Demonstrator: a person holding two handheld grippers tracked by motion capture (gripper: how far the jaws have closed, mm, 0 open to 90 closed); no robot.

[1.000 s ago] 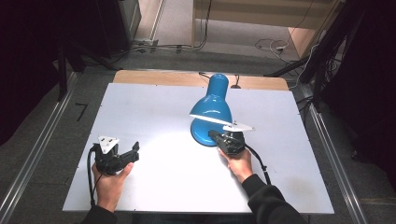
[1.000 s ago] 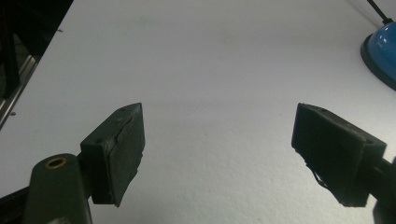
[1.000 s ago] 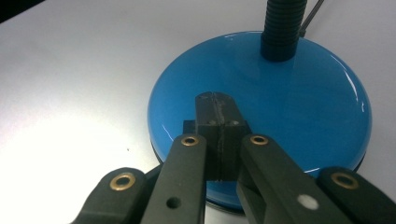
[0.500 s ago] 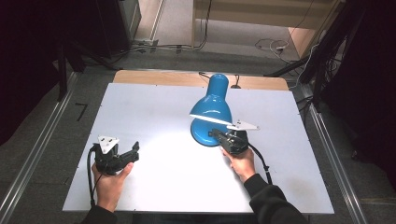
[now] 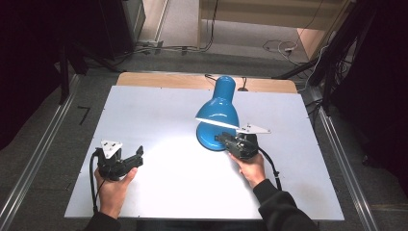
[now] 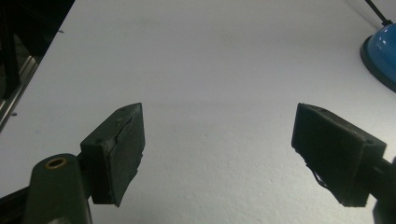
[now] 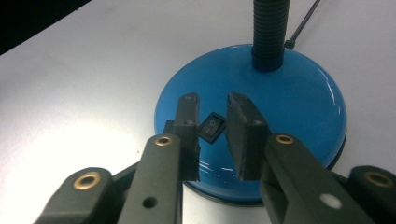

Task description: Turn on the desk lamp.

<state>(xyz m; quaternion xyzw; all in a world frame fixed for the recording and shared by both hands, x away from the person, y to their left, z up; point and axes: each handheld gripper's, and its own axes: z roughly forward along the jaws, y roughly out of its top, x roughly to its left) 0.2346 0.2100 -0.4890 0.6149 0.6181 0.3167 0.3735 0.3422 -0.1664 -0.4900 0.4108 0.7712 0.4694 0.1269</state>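
Nearest the table's (image 5: 159, 110) front edge, toward its left corner, the person's left hand (image 5: 113, 185) holds the left gripper (image 5: 137, 156) low over the white surface, pointing right and slightly away. In the left gripper view its jaws stand spread wide apart and released, with bare table between them; the rim of the blue lamp base (image 6: 380, 53) shows well off at that view's upper right.

Farther in and right of the table's middle, the right hand (image 5: 251, 166) comes in from the front edge on a dark sleeve (image 5: 276, 209), angled toward the far left. It holds the right gripper (image 5: 222, 138) with its tip over the near edge of the desk lamp's (image 5: 219, 108) base. In the right gripper view the jaws are narrowly parted and grasp nothing. They hang over the blue dome of the base (image 7: 289, 98), and the small black rocker switch (image 7: 211, 126) lies in the gap between their tips. Whether either jaw touches the switch cannot be told.

Beyond the switch, the black ribbed neck (image 7: 269, 30) rises from the base. In the high view the blue lampshade (image 5: 222, 103) hangs over the base, and lit table shows in front of it. A black cord (image 5: 209, 77) leaves toward the table's far edge.
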